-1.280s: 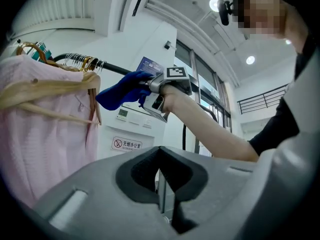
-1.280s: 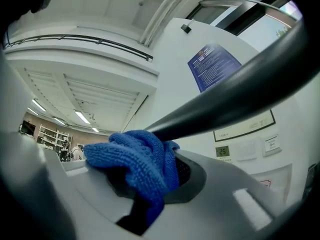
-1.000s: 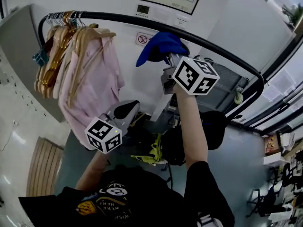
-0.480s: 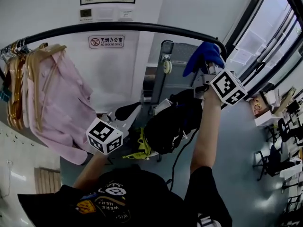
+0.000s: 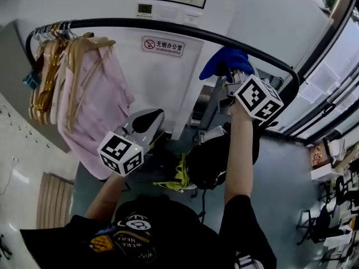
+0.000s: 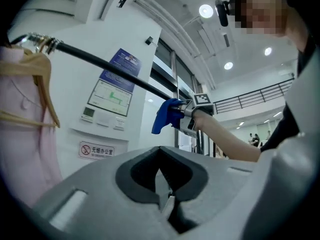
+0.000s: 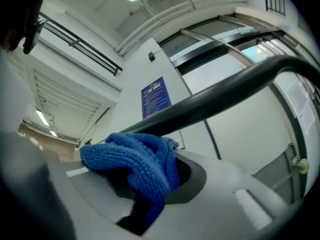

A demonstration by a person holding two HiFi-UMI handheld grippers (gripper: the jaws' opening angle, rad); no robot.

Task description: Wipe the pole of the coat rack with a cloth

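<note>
The black pole (image 5: 168, 27) of the coat rack runs across the top of the head view and bends down at the right. My right gripper (image 5: 233, 78) is raised to it, shut on a blue cloth (image 5: 224, 60) that presses against the pole right of its middle. In the right gripper view the cloth (image 7: 137, 166) bulges out of the jaws just under the pole (image 7: 220, 101). My left gripper (image 5: 147, 122) hangs lower, below the pole, shut with nothing in it. From the left gripper view (image 6: 165, 196) the pole (image 6: 110, 66) and cloth (image 6: 165, 115) show ahead.
Wooden hangers (image 5: 50, 72) and a pink shirt (image 5: 92, 111) hang at the pole's left end. Behind it stands a white wall with a no-smoking sign (image 5: 164, 45). Black bags (image 5: 216, 161) and a grey cart (image 5: 210, 102) sit under the rack. Windows line the right.
The right gripper with the cloth slid from the pole's middle to its right bend, then back left a little. The head view swung with it. The left gripper stayed low.
</note>
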